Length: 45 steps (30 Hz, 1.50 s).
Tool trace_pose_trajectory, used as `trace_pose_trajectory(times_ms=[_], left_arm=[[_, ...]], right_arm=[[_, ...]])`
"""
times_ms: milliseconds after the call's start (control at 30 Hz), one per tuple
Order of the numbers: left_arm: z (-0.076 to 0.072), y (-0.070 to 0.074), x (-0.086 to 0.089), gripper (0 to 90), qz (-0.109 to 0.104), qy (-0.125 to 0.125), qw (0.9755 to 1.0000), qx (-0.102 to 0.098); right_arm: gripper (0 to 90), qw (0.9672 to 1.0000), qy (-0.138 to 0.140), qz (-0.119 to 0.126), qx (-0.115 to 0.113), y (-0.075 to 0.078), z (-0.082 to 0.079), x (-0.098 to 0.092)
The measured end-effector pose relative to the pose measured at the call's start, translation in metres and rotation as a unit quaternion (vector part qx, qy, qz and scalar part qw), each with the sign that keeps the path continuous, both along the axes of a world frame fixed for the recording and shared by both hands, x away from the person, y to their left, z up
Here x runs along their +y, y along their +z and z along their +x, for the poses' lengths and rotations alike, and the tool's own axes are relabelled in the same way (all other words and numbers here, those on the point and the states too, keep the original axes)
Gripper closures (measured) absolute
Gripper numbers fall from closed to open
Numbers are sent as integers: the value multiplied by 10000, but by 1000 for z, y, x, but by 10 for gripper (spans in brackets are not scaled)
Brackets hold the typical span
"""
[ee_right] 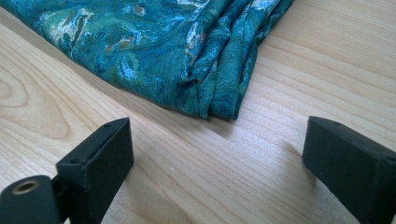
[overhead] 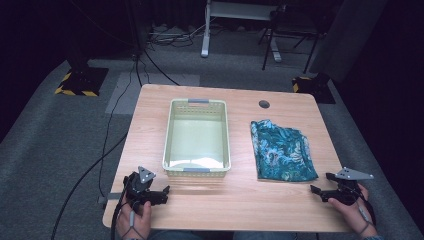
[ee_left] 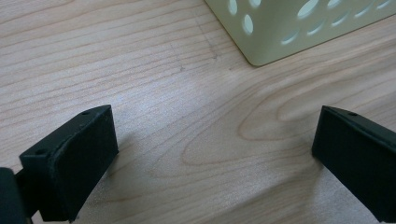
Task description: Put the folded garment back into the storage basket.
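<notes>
Two things lie on the wood-grain table: a pale perforated plastic basket at centre and, well to its right, a folded teal patterned cloth. Bare tabletop spans the near edge. Left gripper and right gripper rest there, jaws wide, holding nothing; the cloth's corner lies just beyond the right one.

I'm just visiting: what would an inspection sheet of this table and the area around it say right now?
Surface: wooden table, round hole near the far edge.
Job's things: folded teal patterned cloth lying flat; pale basket beside it, nothing seen inside.
Clutter: nothing seen.
Grippers: left gripper open over bare wood; right gripper open, short of the cloth's corner.
Cables: black cables on the floor.
Surroundings: grey carpet, striped stand bases, table legs behind.
</notes>
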<state>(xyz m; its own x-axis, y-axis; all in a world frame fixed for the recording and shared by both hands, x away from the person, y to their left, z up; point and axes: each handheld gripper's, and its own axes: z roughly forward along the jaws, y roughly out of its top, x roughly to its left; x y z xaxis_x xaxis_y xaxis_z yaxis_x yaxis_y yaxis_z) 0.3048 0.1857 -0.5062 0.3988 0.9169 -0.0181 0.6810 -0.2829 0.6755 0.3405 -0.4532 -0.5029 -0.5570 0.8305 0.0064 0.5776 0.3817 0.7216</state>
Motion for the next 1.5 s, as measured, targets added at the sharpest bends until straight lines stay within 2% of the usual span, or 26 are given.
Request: trace_pose_trajectory(times_ms=[1100, 1500], left_arm=[[0, 0, 0, 3, -10, 8, 10000, 0], [0, 0, 0, 3, -9, 7, 10000, -1]], right_arm=[[120, 10000, 86, 14, -28, 1, -1, -1], [129, 9996, 76, 192, -199, 15, -5, 3]])
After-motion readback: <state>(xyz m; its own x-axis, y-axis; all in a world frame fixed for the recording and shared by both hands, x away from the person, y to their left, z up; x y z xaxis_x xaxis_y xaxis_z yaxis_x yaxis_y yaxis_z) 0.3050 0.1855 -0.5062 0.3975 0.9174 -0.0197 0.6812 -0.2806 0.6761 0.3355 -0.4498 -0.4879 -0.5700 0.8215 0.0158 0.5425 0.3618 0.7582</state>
